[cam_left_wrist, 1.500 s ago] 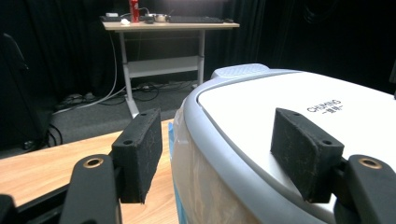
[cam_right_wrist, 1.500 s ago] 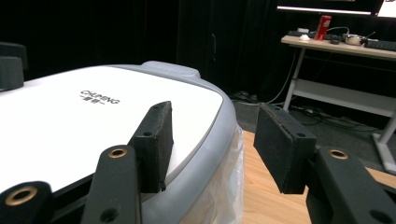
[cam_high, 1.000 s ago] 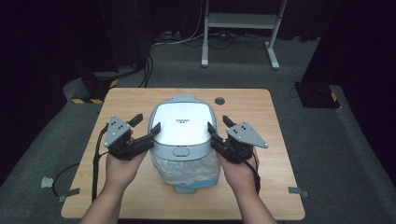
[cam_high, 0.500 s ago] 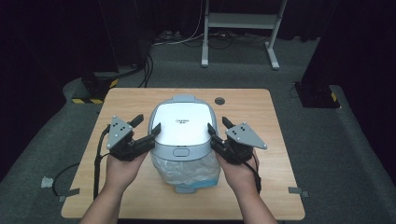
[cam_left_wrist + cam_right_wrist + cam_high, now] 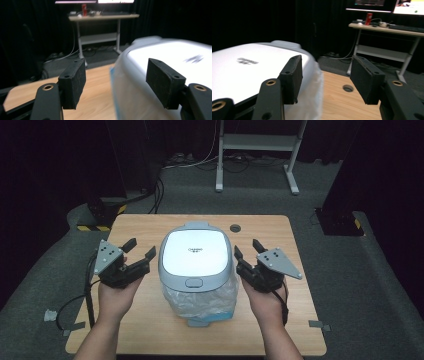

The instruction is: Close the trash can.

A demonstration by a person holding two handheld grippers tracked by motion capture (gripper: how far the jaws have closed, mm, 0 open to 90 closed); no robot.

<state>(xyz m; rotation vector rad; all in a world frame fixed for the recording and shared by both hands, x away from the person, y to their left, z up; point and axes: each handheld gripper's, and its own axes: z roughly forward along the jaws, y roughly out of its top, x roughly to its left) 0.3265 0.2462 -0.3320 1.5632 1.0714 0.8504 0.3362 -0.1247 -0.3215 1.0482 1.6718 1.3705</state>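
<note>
High view: white-lidded rice cooker [image 5: 196, 257] sits mid-table on the wooden table [image 5: 280, 235], its lower front wrapped in a clear plastic bag [image 5: 202, 300] that bunches toward 6 o'clock. Cable hole [image 5: 235, 228] in the tabletop at about 1 o'clock from the cooker. Left gripper [image 5: 139, 254] sits at 9 o'clock of the cooker, near but apart from it, jaws spread wide w/ nothing between them. Right gripper [image 5: 246, 251] at 3 o'clock, just beside the cooker's side, jaws also apart and just been opening, nothing gripped. Each is held by a hand coming up from 6 o'clock; a black cable [image 5: 75, 300] trails off the left one. Left gripper view: both pads stand wide; cooker lid [image 5: 160, 62] runs behind the 3 o'clock pad, blurred, w/ bare tabletop between the pads; can't tell if that pad touches the shell. A desk [image 5: 102, 17] stands at 12 o'clock in the dark bkgd. Right gripper view: pads apart, empty gap over tabletop and the cable hole [image 5: 347, 88]; cooker lid [image 5: 249, 67] lies at 9 o'clock behind the near pad, plastic bag edge [image 5: 318, 85] beside it.
</note>
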